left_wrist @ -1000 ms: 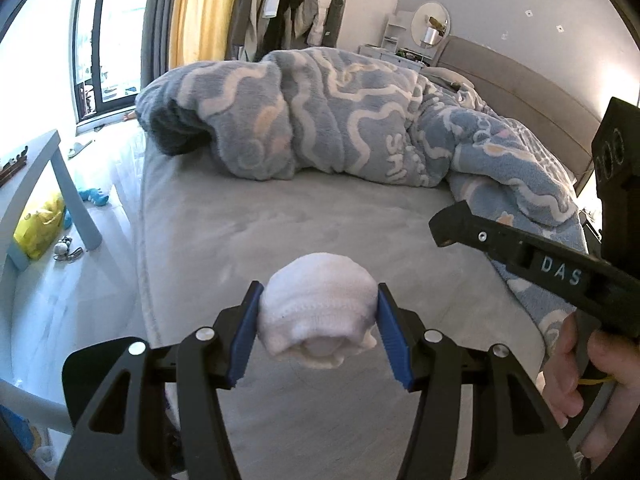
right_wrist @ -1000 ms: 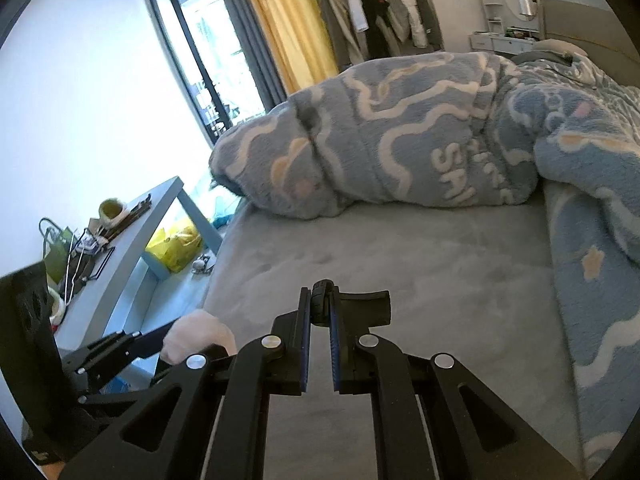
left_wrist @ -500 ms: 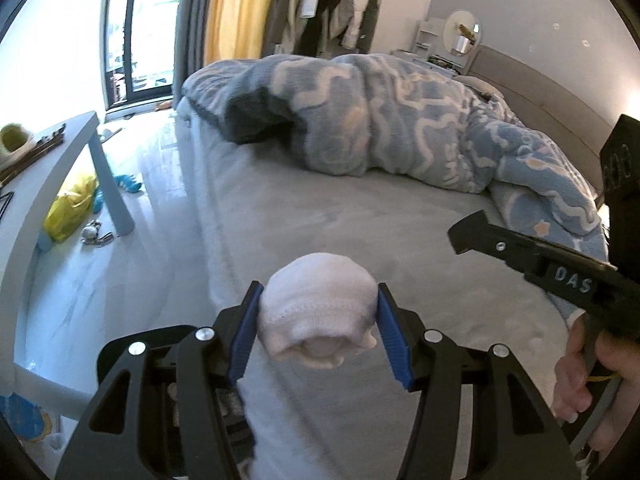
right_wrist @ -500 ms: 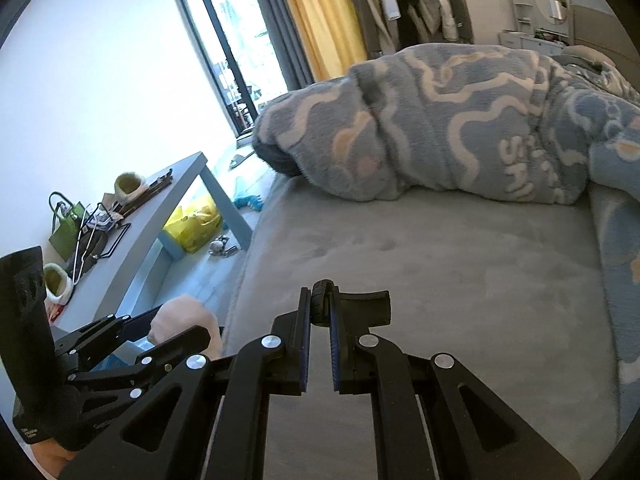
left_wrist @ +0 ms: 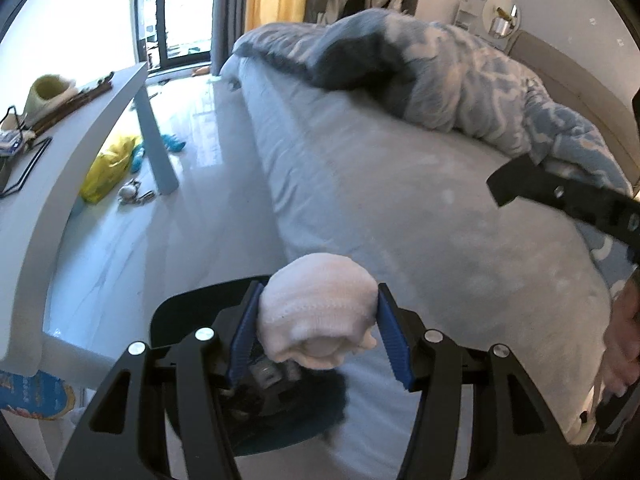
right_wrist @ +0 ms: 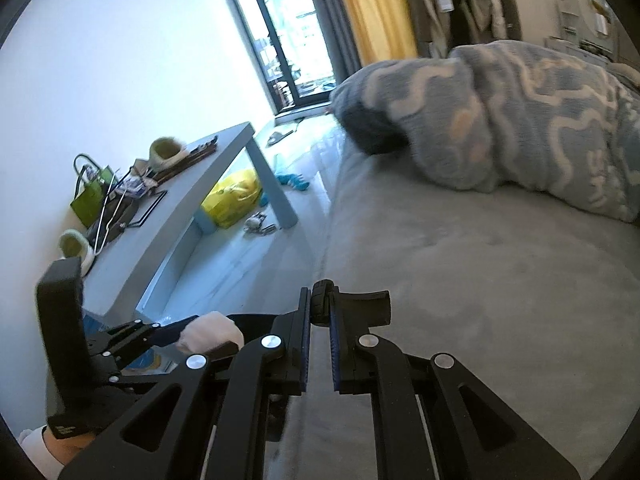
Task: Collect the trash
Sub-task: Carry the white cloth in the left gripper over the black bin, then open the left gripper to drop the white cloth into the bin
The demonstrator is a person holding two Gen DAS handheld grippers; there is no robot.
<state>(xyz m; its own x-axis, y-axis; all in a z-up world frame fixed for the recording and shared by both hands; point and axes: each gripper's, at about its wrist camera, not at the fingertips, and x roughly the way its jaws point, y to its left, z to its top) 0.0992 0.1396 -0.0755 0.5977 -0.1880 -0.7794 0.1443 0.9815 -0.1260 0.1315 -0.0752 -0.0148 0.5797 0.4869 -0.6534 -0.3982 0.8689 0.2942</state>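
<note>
A rolled white sock (left_wrist: 318, 312) is pinched by the left gripper (left_wrist: 318, 332) above the bed edge (left_wrist: 280, 184). The right gripper (right_wrist: 320, 334) is pressed together, with nothing held.

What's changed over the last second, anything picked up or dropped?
Nothing picked up or dropped. Both hand-held grippers swung from over the bed toward its edge and the floor; a dark bin has come into view under the left hand-held gripper. The left one still clamps the white wad. The right hand-held gripper stays shut on a small black piece. The blanket and table are unchanged.
</note>
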